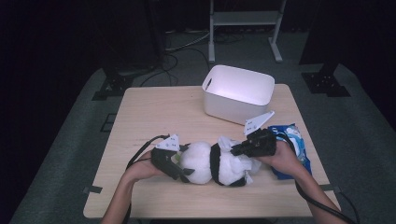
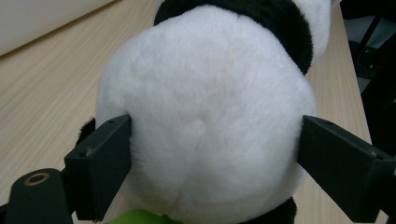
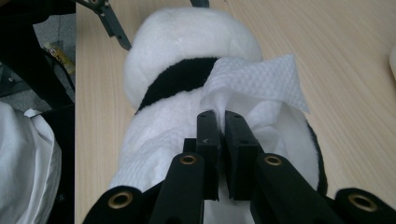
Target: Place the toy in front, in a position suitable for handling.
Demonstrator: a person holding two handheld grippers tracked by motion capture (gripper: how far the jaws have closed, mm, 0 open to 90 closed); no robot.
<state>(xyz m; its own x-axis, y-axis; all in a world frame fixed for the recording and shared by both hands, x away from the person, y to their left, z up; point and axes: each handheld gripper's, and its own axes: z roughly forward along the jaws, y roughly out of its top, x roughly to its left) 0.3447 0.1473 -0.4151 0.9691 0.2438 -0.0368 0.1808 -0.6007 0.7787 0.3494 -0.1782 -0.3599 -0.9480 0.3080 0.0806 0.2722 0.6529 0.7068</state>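
A black-and-white plush panda [image 1: 205, 163] lies on its side near the front of the wooden table [image 1: 154, 112]. My left gripper [image 1: 184, 170] is at the panda's left end. In the left gripper view its jaws press into both sides of the round white body [image 2: 205, 107], so it is shut on the panda. My right gripper [image 1: 236, 149] comes in from the right over the panda's other end. It is shut on a white textured wipe [image 3: 261, 74] that lies against the panda's fur [image 3: 187, 42].
A white plastic bin [image 1: 238, 93] stands at the back of the table, right of centre. A blue wipe packet [image 1: 292, 140] lies by the right edge, under my right hand. Something green [image 2: 140, 217] peeks out under the panda.
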